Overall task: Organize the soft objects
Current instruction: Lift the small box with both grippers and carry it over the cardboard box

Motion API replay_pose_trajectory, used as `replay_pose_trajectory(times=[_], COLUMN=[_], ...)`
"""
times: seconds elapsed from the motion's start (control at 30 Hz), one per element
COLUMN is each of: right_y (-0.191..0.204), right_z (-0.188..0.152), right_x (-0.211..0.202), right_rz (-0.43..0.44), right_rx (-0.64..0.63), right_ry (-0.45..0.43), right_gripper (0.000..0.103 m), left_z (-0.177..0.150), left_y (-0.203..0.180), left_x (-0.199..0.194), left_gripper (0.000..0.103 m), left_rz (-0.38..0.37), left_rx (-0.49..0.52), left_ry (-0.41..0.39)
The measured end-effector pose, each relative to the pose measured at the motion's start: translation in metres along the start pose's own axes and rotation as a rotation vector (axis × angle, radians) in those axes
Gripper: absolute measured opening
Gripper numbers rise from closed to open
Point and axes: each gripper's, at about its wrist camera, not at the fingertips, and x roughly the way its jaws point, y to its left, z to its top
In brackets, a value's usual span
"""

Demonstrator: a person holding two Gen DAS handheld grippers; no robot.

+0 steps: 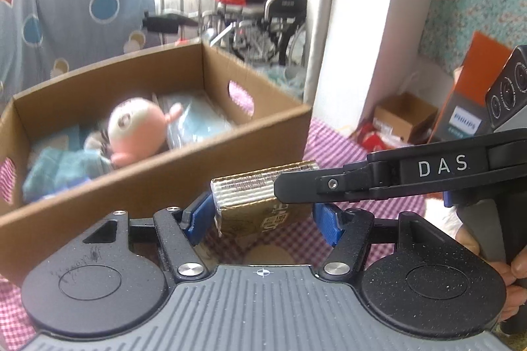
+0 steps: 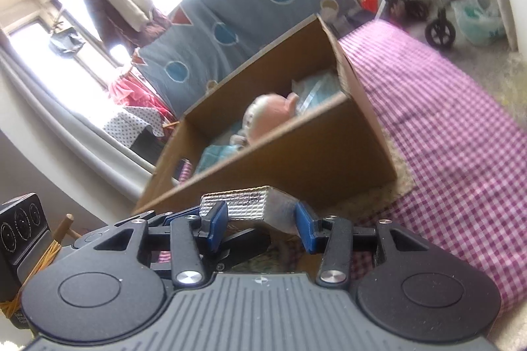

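Note:
A foil-wrapped pack (image 1: pixel 243 186) (image 2: pixel 250 202), silver on top and gold on its side, sits between both pairs of blue pads. My left gripper (image 1: pixel 263 216) is shut on its lower part. My right gripper (image 2: pixel 262 219) is shut on its silver top, and one of its black fingers (image 1: pixel 329 183) crosses in from the right in the left wrist view. Just beyond stands an open cardboard box (image 1: pixel 197 153) (image 2: pixel 296 160). Inside lie a pink plush toy (image 1: pixel 138 127) (image 2: pixel 266 117), a teal cloth (image 1: pixel 56 173) and a pale blue plastic bag (image 1: pixel 197 120).
A pink checked cloth (image 1: pixel 329 147) (image 2: pixel 444 120) covers the surface under the box. An orange Philips carton (image 1: pixel 467 94) and a small cardboard box (image 1: pixel 405 114) stand at the right. A wheelchair (image 1: pixel 273 15) and a hanging grey blanket (image 1: pixel 82 15) are behind. A person's hand (image 1: pixel 517 268) grips the right handle.

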Motion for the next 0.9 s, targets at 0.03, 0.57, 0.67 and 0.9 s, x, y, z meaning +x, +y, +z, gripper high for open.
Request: replay_pose_trajectory(times=[0.03,0.57,0.67,0.9], right_y=[0.006,0.087,0.094,0.093], right_z=[0.001,0.051,0.072,0.122], right_x=[-0.005,-0.015,0.001,0.072], right_rz=[0.002,0.094,0.115,0.095], right_rx=[-0.015,-0.215,-0.228,-0.185], right_ry=[-0.010,-0.103,-0.074,0.104], right_gripper=[0.049,0.049,0.049,0.049], left_z=[0.001,0.043,0.057,0.091], left_y=[-0.002,0.013,0.025,0.080], left_x=[-0.006,-0.072,-0.068,-0.027], left_gripper=[0.066,0.066,0.067,0.067], left_rz=[0.003,0.102,0.121,0.097], left_rx=[0.004,0.026,0.018,-0.067], left_ry=[-0.017,-0.236,-0.242,-0.099])
